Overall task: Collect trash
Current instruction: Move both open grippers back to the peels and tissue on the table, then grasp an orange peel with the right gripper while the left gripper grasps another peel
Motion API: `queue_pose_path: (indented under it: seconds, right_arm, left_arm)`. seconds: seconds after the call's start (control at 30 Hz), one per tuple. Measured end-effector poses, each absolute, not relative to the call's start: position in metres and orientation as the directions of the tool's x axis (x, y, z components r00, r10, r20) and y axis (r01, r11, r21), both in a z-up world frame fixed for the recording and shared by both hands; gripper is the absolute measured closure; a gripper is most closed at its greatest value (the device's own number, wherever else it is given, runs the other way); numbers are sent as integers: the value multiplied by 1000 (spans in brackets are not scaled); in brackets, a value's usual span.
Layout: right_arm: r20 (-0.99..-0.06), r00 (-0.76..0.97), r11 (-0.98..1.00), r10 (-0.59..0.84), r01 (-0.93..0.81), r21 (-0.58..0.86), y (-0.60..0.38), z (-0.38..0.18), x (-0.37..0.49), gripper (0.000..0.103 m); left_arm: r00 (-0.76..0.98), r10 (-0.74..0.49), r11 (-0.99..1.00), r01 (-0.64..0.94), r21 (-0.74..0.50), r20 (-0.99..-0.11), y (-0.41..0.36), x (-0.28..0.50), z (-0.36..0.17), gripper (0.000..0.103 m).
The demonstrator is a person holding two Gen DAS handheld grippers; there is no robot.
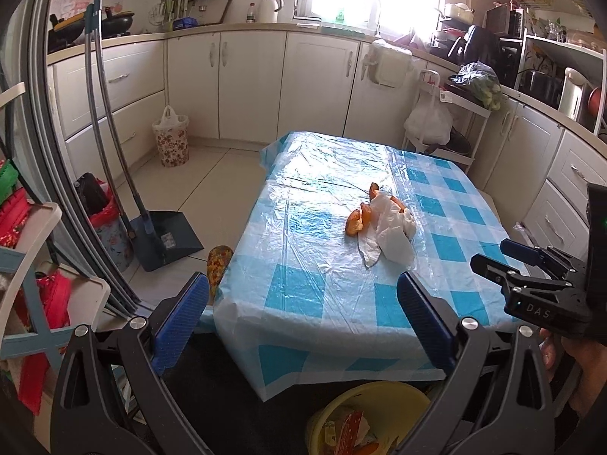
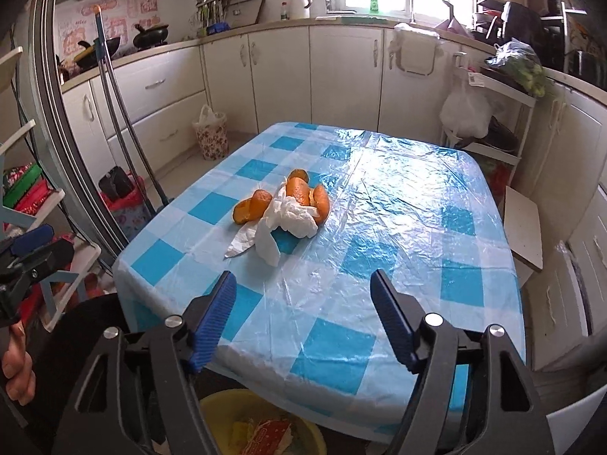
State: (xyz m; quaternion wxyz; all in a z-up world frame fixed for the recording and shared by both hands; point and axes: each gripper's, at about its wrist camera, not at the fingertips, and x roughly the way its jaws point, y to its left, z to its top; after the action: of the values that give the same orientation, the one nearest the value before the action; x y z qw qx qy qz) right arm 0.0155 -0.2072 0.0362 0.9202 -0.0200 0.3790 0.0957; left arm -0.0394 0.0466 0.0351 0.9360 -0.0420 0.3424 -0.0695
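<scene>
Orange peels [image 1: 356, 220] [image 2: 258, 204] and a crumpled white tissue [image 1: 392, 229] [image 2: 290, 220] lie together on the blue-checked table [image 1: 303, 288] [image 2: 398, 235]. A yellow bin [image 1: 364, 417] [image 2: 261, 424] with wrappers in it sits below the table's near edge. My left gripper [image 1: 303, 288] is open and empty, above the near left table edge. My right gripper [image 2: 303, 288] is open and empty, above the near edge, short of the trash. The right gripper also shows at the right of the left wrist view [image 1: 504, 261].
A dustpan and broom [image 1: 159, 235] lean at the left. A floral bin with a bag [image 1: 170, 140] [image 2: 210, 134] stands by the cabinets. A cart [image 1: 447, 121] with bags is behind the table. Shelves with red items [image 1: 34, 265] are at the left.
</scene>
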Motion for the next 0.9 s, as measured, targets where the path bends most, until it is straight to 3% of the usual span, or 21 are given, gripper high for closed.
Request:
queue_pose_path:
  seconds: [0.27,0.57,0.67,0.73,0.9]
  right_arm:
    - [-738,646,960,193,-281,4,-194,15,66,41]
    - [-754,612,960,240,-265,91,-203,2,104,49]
    - [-762,591,956,263,-268,122,-204,-4,116,56]
    - [-779,563,954,275,-260,149,-207,-10,123,70]
    - [-773,543,943,328,-233,237,-222,-9,127,79]
  left_arm:
    - [711,-154,988,111,-107,-686,27,23,14,7]
    - [673,-171,983,167,-77,-720,-15,85,-6,7]
    - [661,-172,981,182,-67,-730,-29,104,-14,7]
    - [652,-171,981,185,-63,-739,-35,115,-19,7]
    - [635,-176,980,181,-77,-752,-39,141,-30,8]
